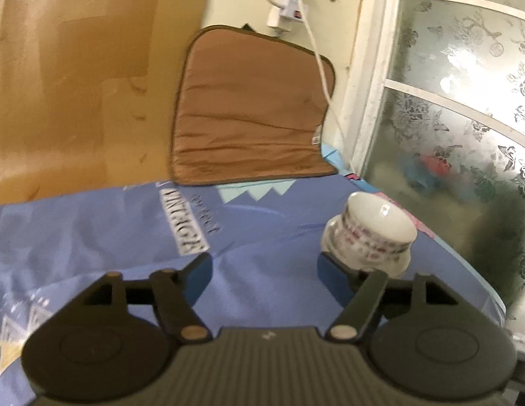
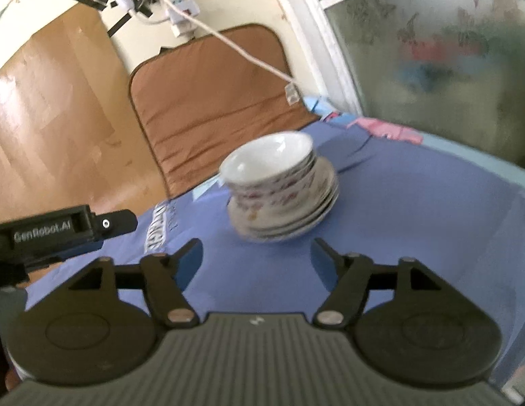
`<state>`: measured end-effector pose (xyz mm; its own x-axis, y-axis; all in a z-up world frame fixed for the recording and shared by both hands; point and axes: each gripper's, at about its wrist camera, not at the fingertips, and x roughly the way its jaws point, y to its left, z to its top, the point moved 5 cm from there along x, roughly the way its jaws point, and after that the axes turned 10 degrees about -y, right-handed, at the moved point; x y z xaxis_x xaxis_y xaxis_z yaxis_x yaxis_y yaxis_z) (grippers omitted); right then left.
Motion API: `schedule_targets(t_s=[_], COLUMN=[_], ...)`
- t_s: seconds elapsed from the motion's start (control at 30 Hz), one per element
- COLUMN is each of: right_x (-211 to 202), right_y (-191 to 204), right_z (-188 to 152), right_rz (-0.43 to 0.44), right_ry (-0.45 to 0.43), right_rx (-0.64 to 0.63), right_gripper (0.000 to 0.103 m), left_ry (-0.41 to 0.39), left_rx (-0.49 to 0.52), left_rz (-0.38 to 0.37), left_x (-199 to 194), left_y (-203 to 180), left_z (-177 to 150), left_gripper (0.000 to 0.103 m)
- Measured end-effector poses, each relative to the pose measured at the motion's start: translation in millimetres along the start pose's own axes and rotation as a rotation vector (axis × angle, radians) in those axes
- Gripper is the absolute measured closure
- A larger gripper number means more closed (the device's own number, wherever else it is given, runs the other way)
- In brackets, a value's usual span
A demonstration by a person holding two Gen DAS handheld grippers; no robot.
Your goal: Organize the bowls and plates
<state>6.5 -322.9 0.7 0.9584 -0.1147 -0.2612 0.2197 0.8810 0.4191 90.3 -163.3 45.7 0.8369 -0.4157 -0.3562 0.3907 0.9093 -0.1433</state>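
A stack of white floral bowls (image 2: 272,172) sits on a pile of plates (image 2: 296,216) on the blue cloth-covered table (image 2: 414,209). In the left wrist view the same bowls (image 1: 370,233) stand just beyond the right fingertip (image 1: 330,270), apart from it. My left gripper (image 1: 264,267) is open with only cloth between its fingers. My right gripper (image 2: 257,255) is open too, a short way in front of the stack, nothing between its fingers. The left gripper's body (image 2: 59,233) shows at the left edge of the right wrist view.
A brown cushion (image 1: 248,108) leans against the wall at the table's far edge. A white cable (image 2: 242,50) hangs from a power strip (image 2: 181,13) over it. A frosted patterned window (image 1: 465,118) stands on the right, wooden floor (image 1: 59,84) on the left.
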Motion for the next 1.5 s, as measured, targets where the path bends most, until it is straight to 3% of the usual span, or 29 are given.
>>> schedule_targets(t_s=[0.1, 0.23, 0.57, 1.07, 1.5], right_x=[-8, -21, -35, -36, -30], right_y=[12, 22, 41, 42, 35], right_z=[-2, -9, -22, -25, -28], right_rz=[-0.001, -0.01, 0.002, 0.003, -0.007], right_ry=[-0.006, -0.004, 0.006, 0.003, 0.022], right_rx=[-0.027, -0.044, -0.042, -0.027, 0.011], right_gripper=[0.017, 0.012, 0.011, 0.011, 0.011], left_ry=[-0.004, -0.013, 0.029, 0.004, 0.047], left_rx=[0.017, 0.031, 0.046, 0.046, 0.099], left_rz=[0.012, 0.059, 0.12, 0.209, 0.196], left_x=[-14, -31, -52, -59, -51], left_y=[8, 18, 36, 49, 41], left_z=[-6, -11, -27, -36, -46], left_gripper=[0.012, 0.0, 0.0, 0.0, 0.0])
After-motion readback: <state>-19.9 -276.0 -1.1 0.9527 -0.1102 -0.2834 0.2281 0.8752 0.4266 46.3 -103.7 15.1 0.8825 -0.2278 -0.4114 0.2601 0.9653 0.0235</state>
